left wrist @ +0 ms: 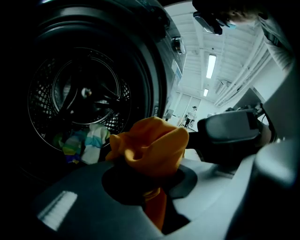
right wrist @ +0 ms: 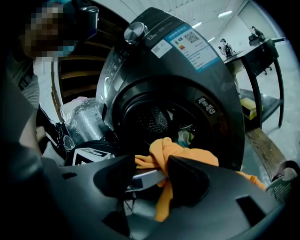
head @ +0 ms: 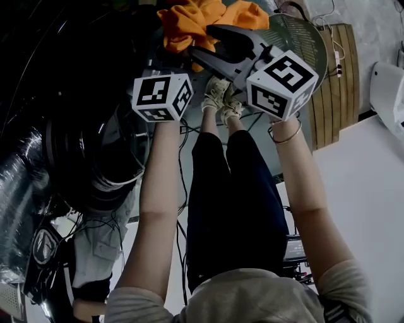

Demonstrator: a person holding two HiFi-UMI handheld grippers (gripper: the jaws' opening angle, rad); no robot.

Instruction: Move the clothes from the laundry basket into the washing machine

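An orange garment (head: 199, 19) hangs bunched in front of the dark washing machine (right wrist: 187, 79), just outside its round door opening (right wrist: 152, 119). My left gripper (left wrist: 152, 180) is shut on a fold of this orange garment (left wrist: 150, 145), and the rest bulges above its jaws. Beyond it lies the drum (left wrist: 79, 93) with a striped cloth (left wrist: 86, 143) and other clothes on the bottom. My right gripper (right wrist: 151, 166) stands open beside the left one. The orange garment (right wrist: 180, 154) drapes past its right jaw, and the left gripper's pale finger (right wrist: 147, 179) shows in the gap.
A round mesh laundry basket (head: 302, 39) sits at the upper right, with a wooden pallet (head: 341, 82) beside it. A white tabletop (head: 369, 208) fills the right side. Cables (head: 183, 189) run over the floor by the person's legs. A silvery bag (right wrist: 84, 119) leans left of the machine.
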